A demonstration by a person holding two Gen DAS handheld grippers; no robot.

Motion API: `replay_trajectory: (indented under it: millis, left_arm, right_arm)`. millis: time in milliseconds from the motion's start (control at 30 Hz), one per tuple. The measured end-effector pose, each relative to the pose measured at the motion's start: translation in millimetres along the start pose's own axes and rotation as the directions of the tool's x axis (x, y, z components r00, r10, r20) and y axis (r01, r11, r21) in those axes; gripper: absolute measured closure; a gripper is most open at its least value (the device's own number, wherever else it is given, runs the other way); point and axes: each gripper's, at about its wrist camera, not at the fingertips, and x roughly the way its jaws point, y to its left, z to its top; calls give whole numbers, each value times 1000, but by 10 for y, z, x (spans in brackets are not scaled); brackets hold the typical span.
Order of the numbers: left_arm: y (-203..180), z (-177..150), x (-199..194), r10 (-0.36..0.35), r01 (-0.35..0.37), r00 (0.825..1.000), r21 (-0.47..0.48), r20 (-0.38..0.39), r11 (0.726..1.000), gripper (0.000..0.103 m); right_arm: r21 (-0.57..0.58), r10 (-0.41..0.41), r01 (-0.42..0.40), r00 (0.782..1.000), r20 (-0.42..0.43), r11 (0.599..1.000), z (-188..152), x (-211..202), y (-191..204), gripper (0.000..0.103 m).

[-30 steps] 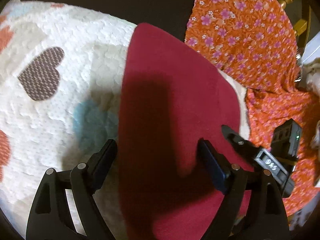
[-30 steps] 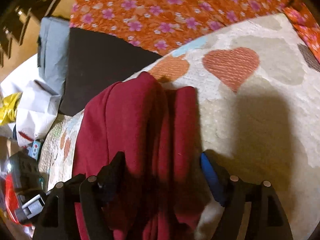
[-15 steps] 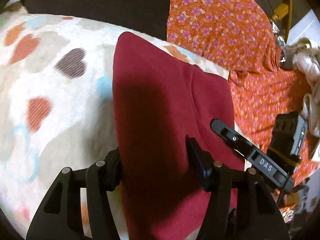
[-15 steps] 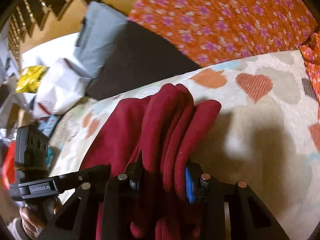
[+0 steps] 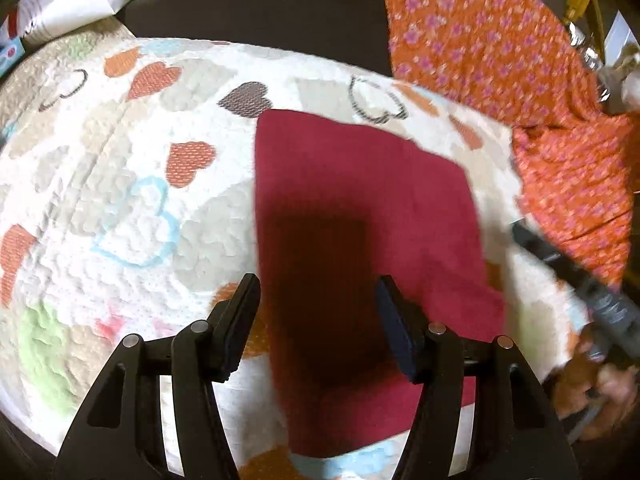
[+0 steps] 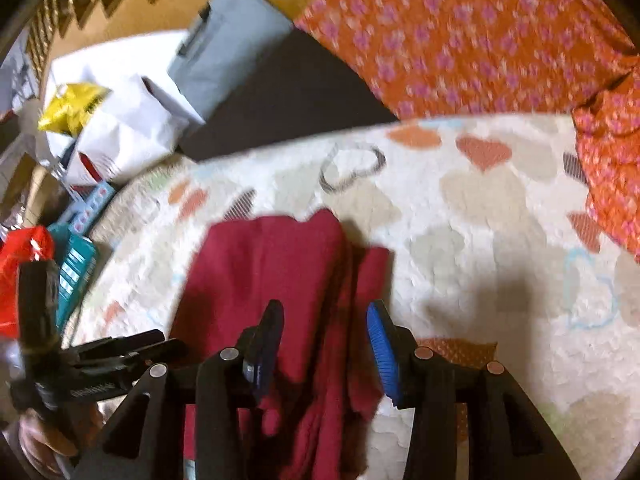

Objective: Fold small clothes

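A dark red garment (image 5: 360,216) lies folded flat on a white quilt with heart shapes (image 5: 120,184). In the left wrist view my left gripper (image 5: 316,300) hangs open above the garment's near part, fingers apart and touching nothing. In the right wrist view the garment (image 6: 280,264) shows stacked folds along its right edge. My right gripper (image 6: 326,320) is open over that edge, its blue-padded fingers apart with the folds between them but not pinched. The right gripper shows blurred at the left wrist view's right edge (image 5: 592,292); the left gripper sits at the right wrist view's lower left (image 6: 112,360).
An orange flowered cloth (image 5: 520,80) lies at the quilt's far right. A dark cushion (image 5: 260,12) sits behind the quilt. White bags (image 6: 116,120), a yellow packet (image 6: 68,108), a grey bag (image 6: 224,52) and a red bag (image 6: 20,272) crowd the left side.
Both grippers closed on the red garment half a second ago, then opened and drew back. The garment now lies released on the quilt, farther from both cameras.
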Motion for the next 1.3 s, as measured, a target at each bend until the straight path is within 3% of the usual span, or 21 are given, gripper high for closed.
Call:
replay_trajectory:
  millis: [133, 167, 267, 333, 400, 533, 600, 733, 833, 933, 1033, 1167, 1233, 1300]
  left_arm:
    - [-119, -2, 44, 1, 0, 1000, 34, -3, 999, 43]
    - [-147, -10, 61, 2, -2, 1000, 46, -7, 999, 43]
    - [-182, -36, 58, 3, -2, 1000, 65, -19, 998, 43]
    - [-199, -12, 60, 11, -10, 1000, 78, -13, 997, 43]
    - [-225, 7, 73, 21, -20, 1000, 89, -6, 996, 43]
    - [-284, 3, 213, 73, -70, 997, 114, -29, 991, 43]
    - [-303, -9, 257, 99, -94, 995, 125, -30, 988, 43]
    - [-302, -30, 269, 116, -112, 993, 136, -21, 984, 42]
    - [-268, -34, 266, 115, -112, 993, 127, -20, 986, 42]
    - [-272, -48, 266, 125, -122, 992, 133, -12, 984, 42]
    - [-323, -68, 273, 139, -137, 990, 153, 1, 979, 42]
    - [-334, -99, 284, 157, -160, 987, 165, 27, 973, 38]
    - [-302, -109, 294, 158, -162, 987, 149, 37, 976, 29]
    - [-260, -111, 313, 162, -165, 986, 127, 32, 978, 26]
  right_arm:
    - [-28, -48, 46, 995, -88, 999, -65, 332, 125, 73]
    - [-31, -55, 52, 992, -114, 998, -83, 438, 135, 88]
    - [-21, -58, 56, 991, -117, 998, -63, 498, 80, 96]
    - [-57, -49, 45, 995, -82, 997, -21, 348, 83, 97]
    - [-99, -89, 86, 995, -34, 991, 17, 236, 96, 97]
    - [-98, -131, 121, 987, -97, 988, -44, 559, 16, 97]
    - [-106, -142, 134, 987, -75, 985, -76, 587, -2, 97]
    - [-50, -103, 99, 992, -72, 994, -16, 293, -15, 96]
    - [-106, -27, 24, 999, -31, 994, -51, -6, 190, 96]
    - [-141, 23, -34, 997, -80, 989, -224, 5, 344, 96]
    - [-202, -177, 152, 978, -109, 967, -424, 248, 254, 96]
    - [-128, -118, 105, 988, -97, 986, -424, 160, 156, 96]
    - [-130, -118, 107, 989, -85, 986, -381, 55, 205, 96]
    - [-134, -86, 77, 994, -62, 988, -381, -69, 283, 96]
